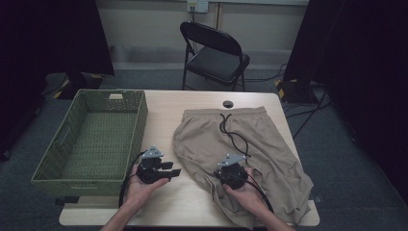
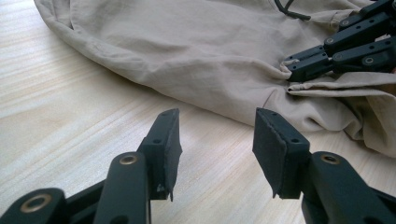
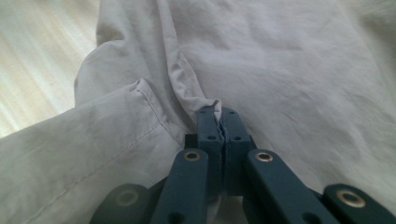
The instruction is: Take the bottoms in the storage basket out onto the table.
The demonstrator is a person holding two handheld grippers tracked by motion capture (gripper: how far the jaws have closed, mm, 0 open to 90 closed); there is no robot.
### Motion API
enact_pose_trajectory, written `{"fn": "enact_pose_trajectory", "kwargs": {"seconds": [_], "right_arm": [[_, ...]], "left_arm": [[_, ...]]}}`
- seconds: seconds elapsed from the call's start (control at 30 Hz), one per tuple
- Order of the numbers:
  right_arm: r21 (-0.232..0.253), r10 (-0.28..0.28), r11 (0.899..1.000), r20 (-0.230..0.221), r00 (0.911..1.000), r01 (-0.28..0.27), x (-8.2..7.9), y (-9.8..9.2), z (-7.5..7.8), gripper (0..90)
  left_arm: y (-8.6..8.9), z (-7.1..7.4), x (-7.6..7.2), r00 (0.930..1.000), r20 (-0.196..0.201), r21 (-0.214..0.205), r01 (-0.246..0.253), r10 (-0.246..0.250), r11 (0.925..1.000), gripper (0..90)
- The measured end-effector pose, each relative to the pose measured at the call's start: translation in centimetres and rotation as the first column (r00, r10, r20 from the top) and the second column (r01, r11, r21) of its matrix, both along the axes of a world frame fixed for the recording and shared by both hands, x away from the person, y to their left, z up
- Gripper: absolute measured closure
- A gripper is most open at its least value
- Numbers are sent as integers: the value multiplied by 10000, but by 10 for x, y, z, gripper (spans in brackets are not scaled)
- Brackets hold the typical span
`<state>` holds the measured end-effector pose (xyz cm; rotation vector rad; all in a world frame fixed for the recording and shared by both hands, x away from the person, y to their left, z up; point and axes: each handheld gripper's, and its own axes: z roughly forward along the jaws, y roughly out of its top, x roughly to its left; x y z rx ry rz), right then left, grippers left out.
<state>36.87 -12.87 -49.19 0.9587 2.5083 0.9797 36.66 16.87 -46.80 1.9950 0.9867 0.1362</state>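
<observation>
Shorts [image 3: 280, 60] fold, pinched in right hand-held gripper [image 3: 220, 116]

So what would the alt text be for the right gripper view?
The right claw, its two black jaws closed, pinches a fold of the beige cotton shorts, which lie crumpled on the pale wooden table.

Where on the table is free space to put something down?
Bare wood lies between the woven basket and the beige shorts, up to the far edge, and along the near edge by the left hand-held gripper. The basket is empty. The right side is crowded: the shorts cover it.
</observation>
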Motion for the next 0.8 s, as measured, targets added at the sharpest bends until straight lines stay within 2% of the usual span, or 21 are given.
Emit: {"fn": "enact_pose_trajectory", "kwargs": {"seconds": [0.07, 0.17, 0.47, 0.57, 0.6, 0.67, 0.73, 0.8], "right_arm": [[84, 167, 9998, 28, 9999, -168, -3, 0, -1, 888], [-93, 463, 9989, 89, 9989, -462, -10, 1, 0, 889], [-51, 1019, 9948, -152, 9947, -1020, -28, 1, 1, 890], [-13, 1260, 9920, -323, 9915, -1261, -33, -1, 2, 890], [-18, 1347, 9909, -378, 9902, -1349, -35, -1, 2, 890], [-2, 1461, 9892, -487, 9881, -1463, -39, -2, 3, 889], [-50, 1597, 9871, -537, 9857, -1602, -42, -4, 3, 889], [-26, 1637, 9864, -575, 9848, -1641, -45, -5, 4, 889]], "left_arm": [[0, 0, 0, 10000, 23, 37, -29, 28, 10000, 512], [1, 1, 0, 10000, 42, 1, -74, 74, 10000, 509], [-3, 1, 2, 10000, -61, 137, -57, 58, 9999, 473], [-6, 6, 3, 9996, 162, 278, -240, 236, 9993, 454], [-7, 7, 4, 9997, 62, 176, -227, 226, 9996, 447], [-8, 8, 7, 9998, 74, 241, -173, 171, 9996, 428], [-10, 8, 12, 9994, 67, 105, -348, 348, 9993, 423], [-10, 5, 17, 9989, 87, 286, -455, 453, 9986, 418]]}}
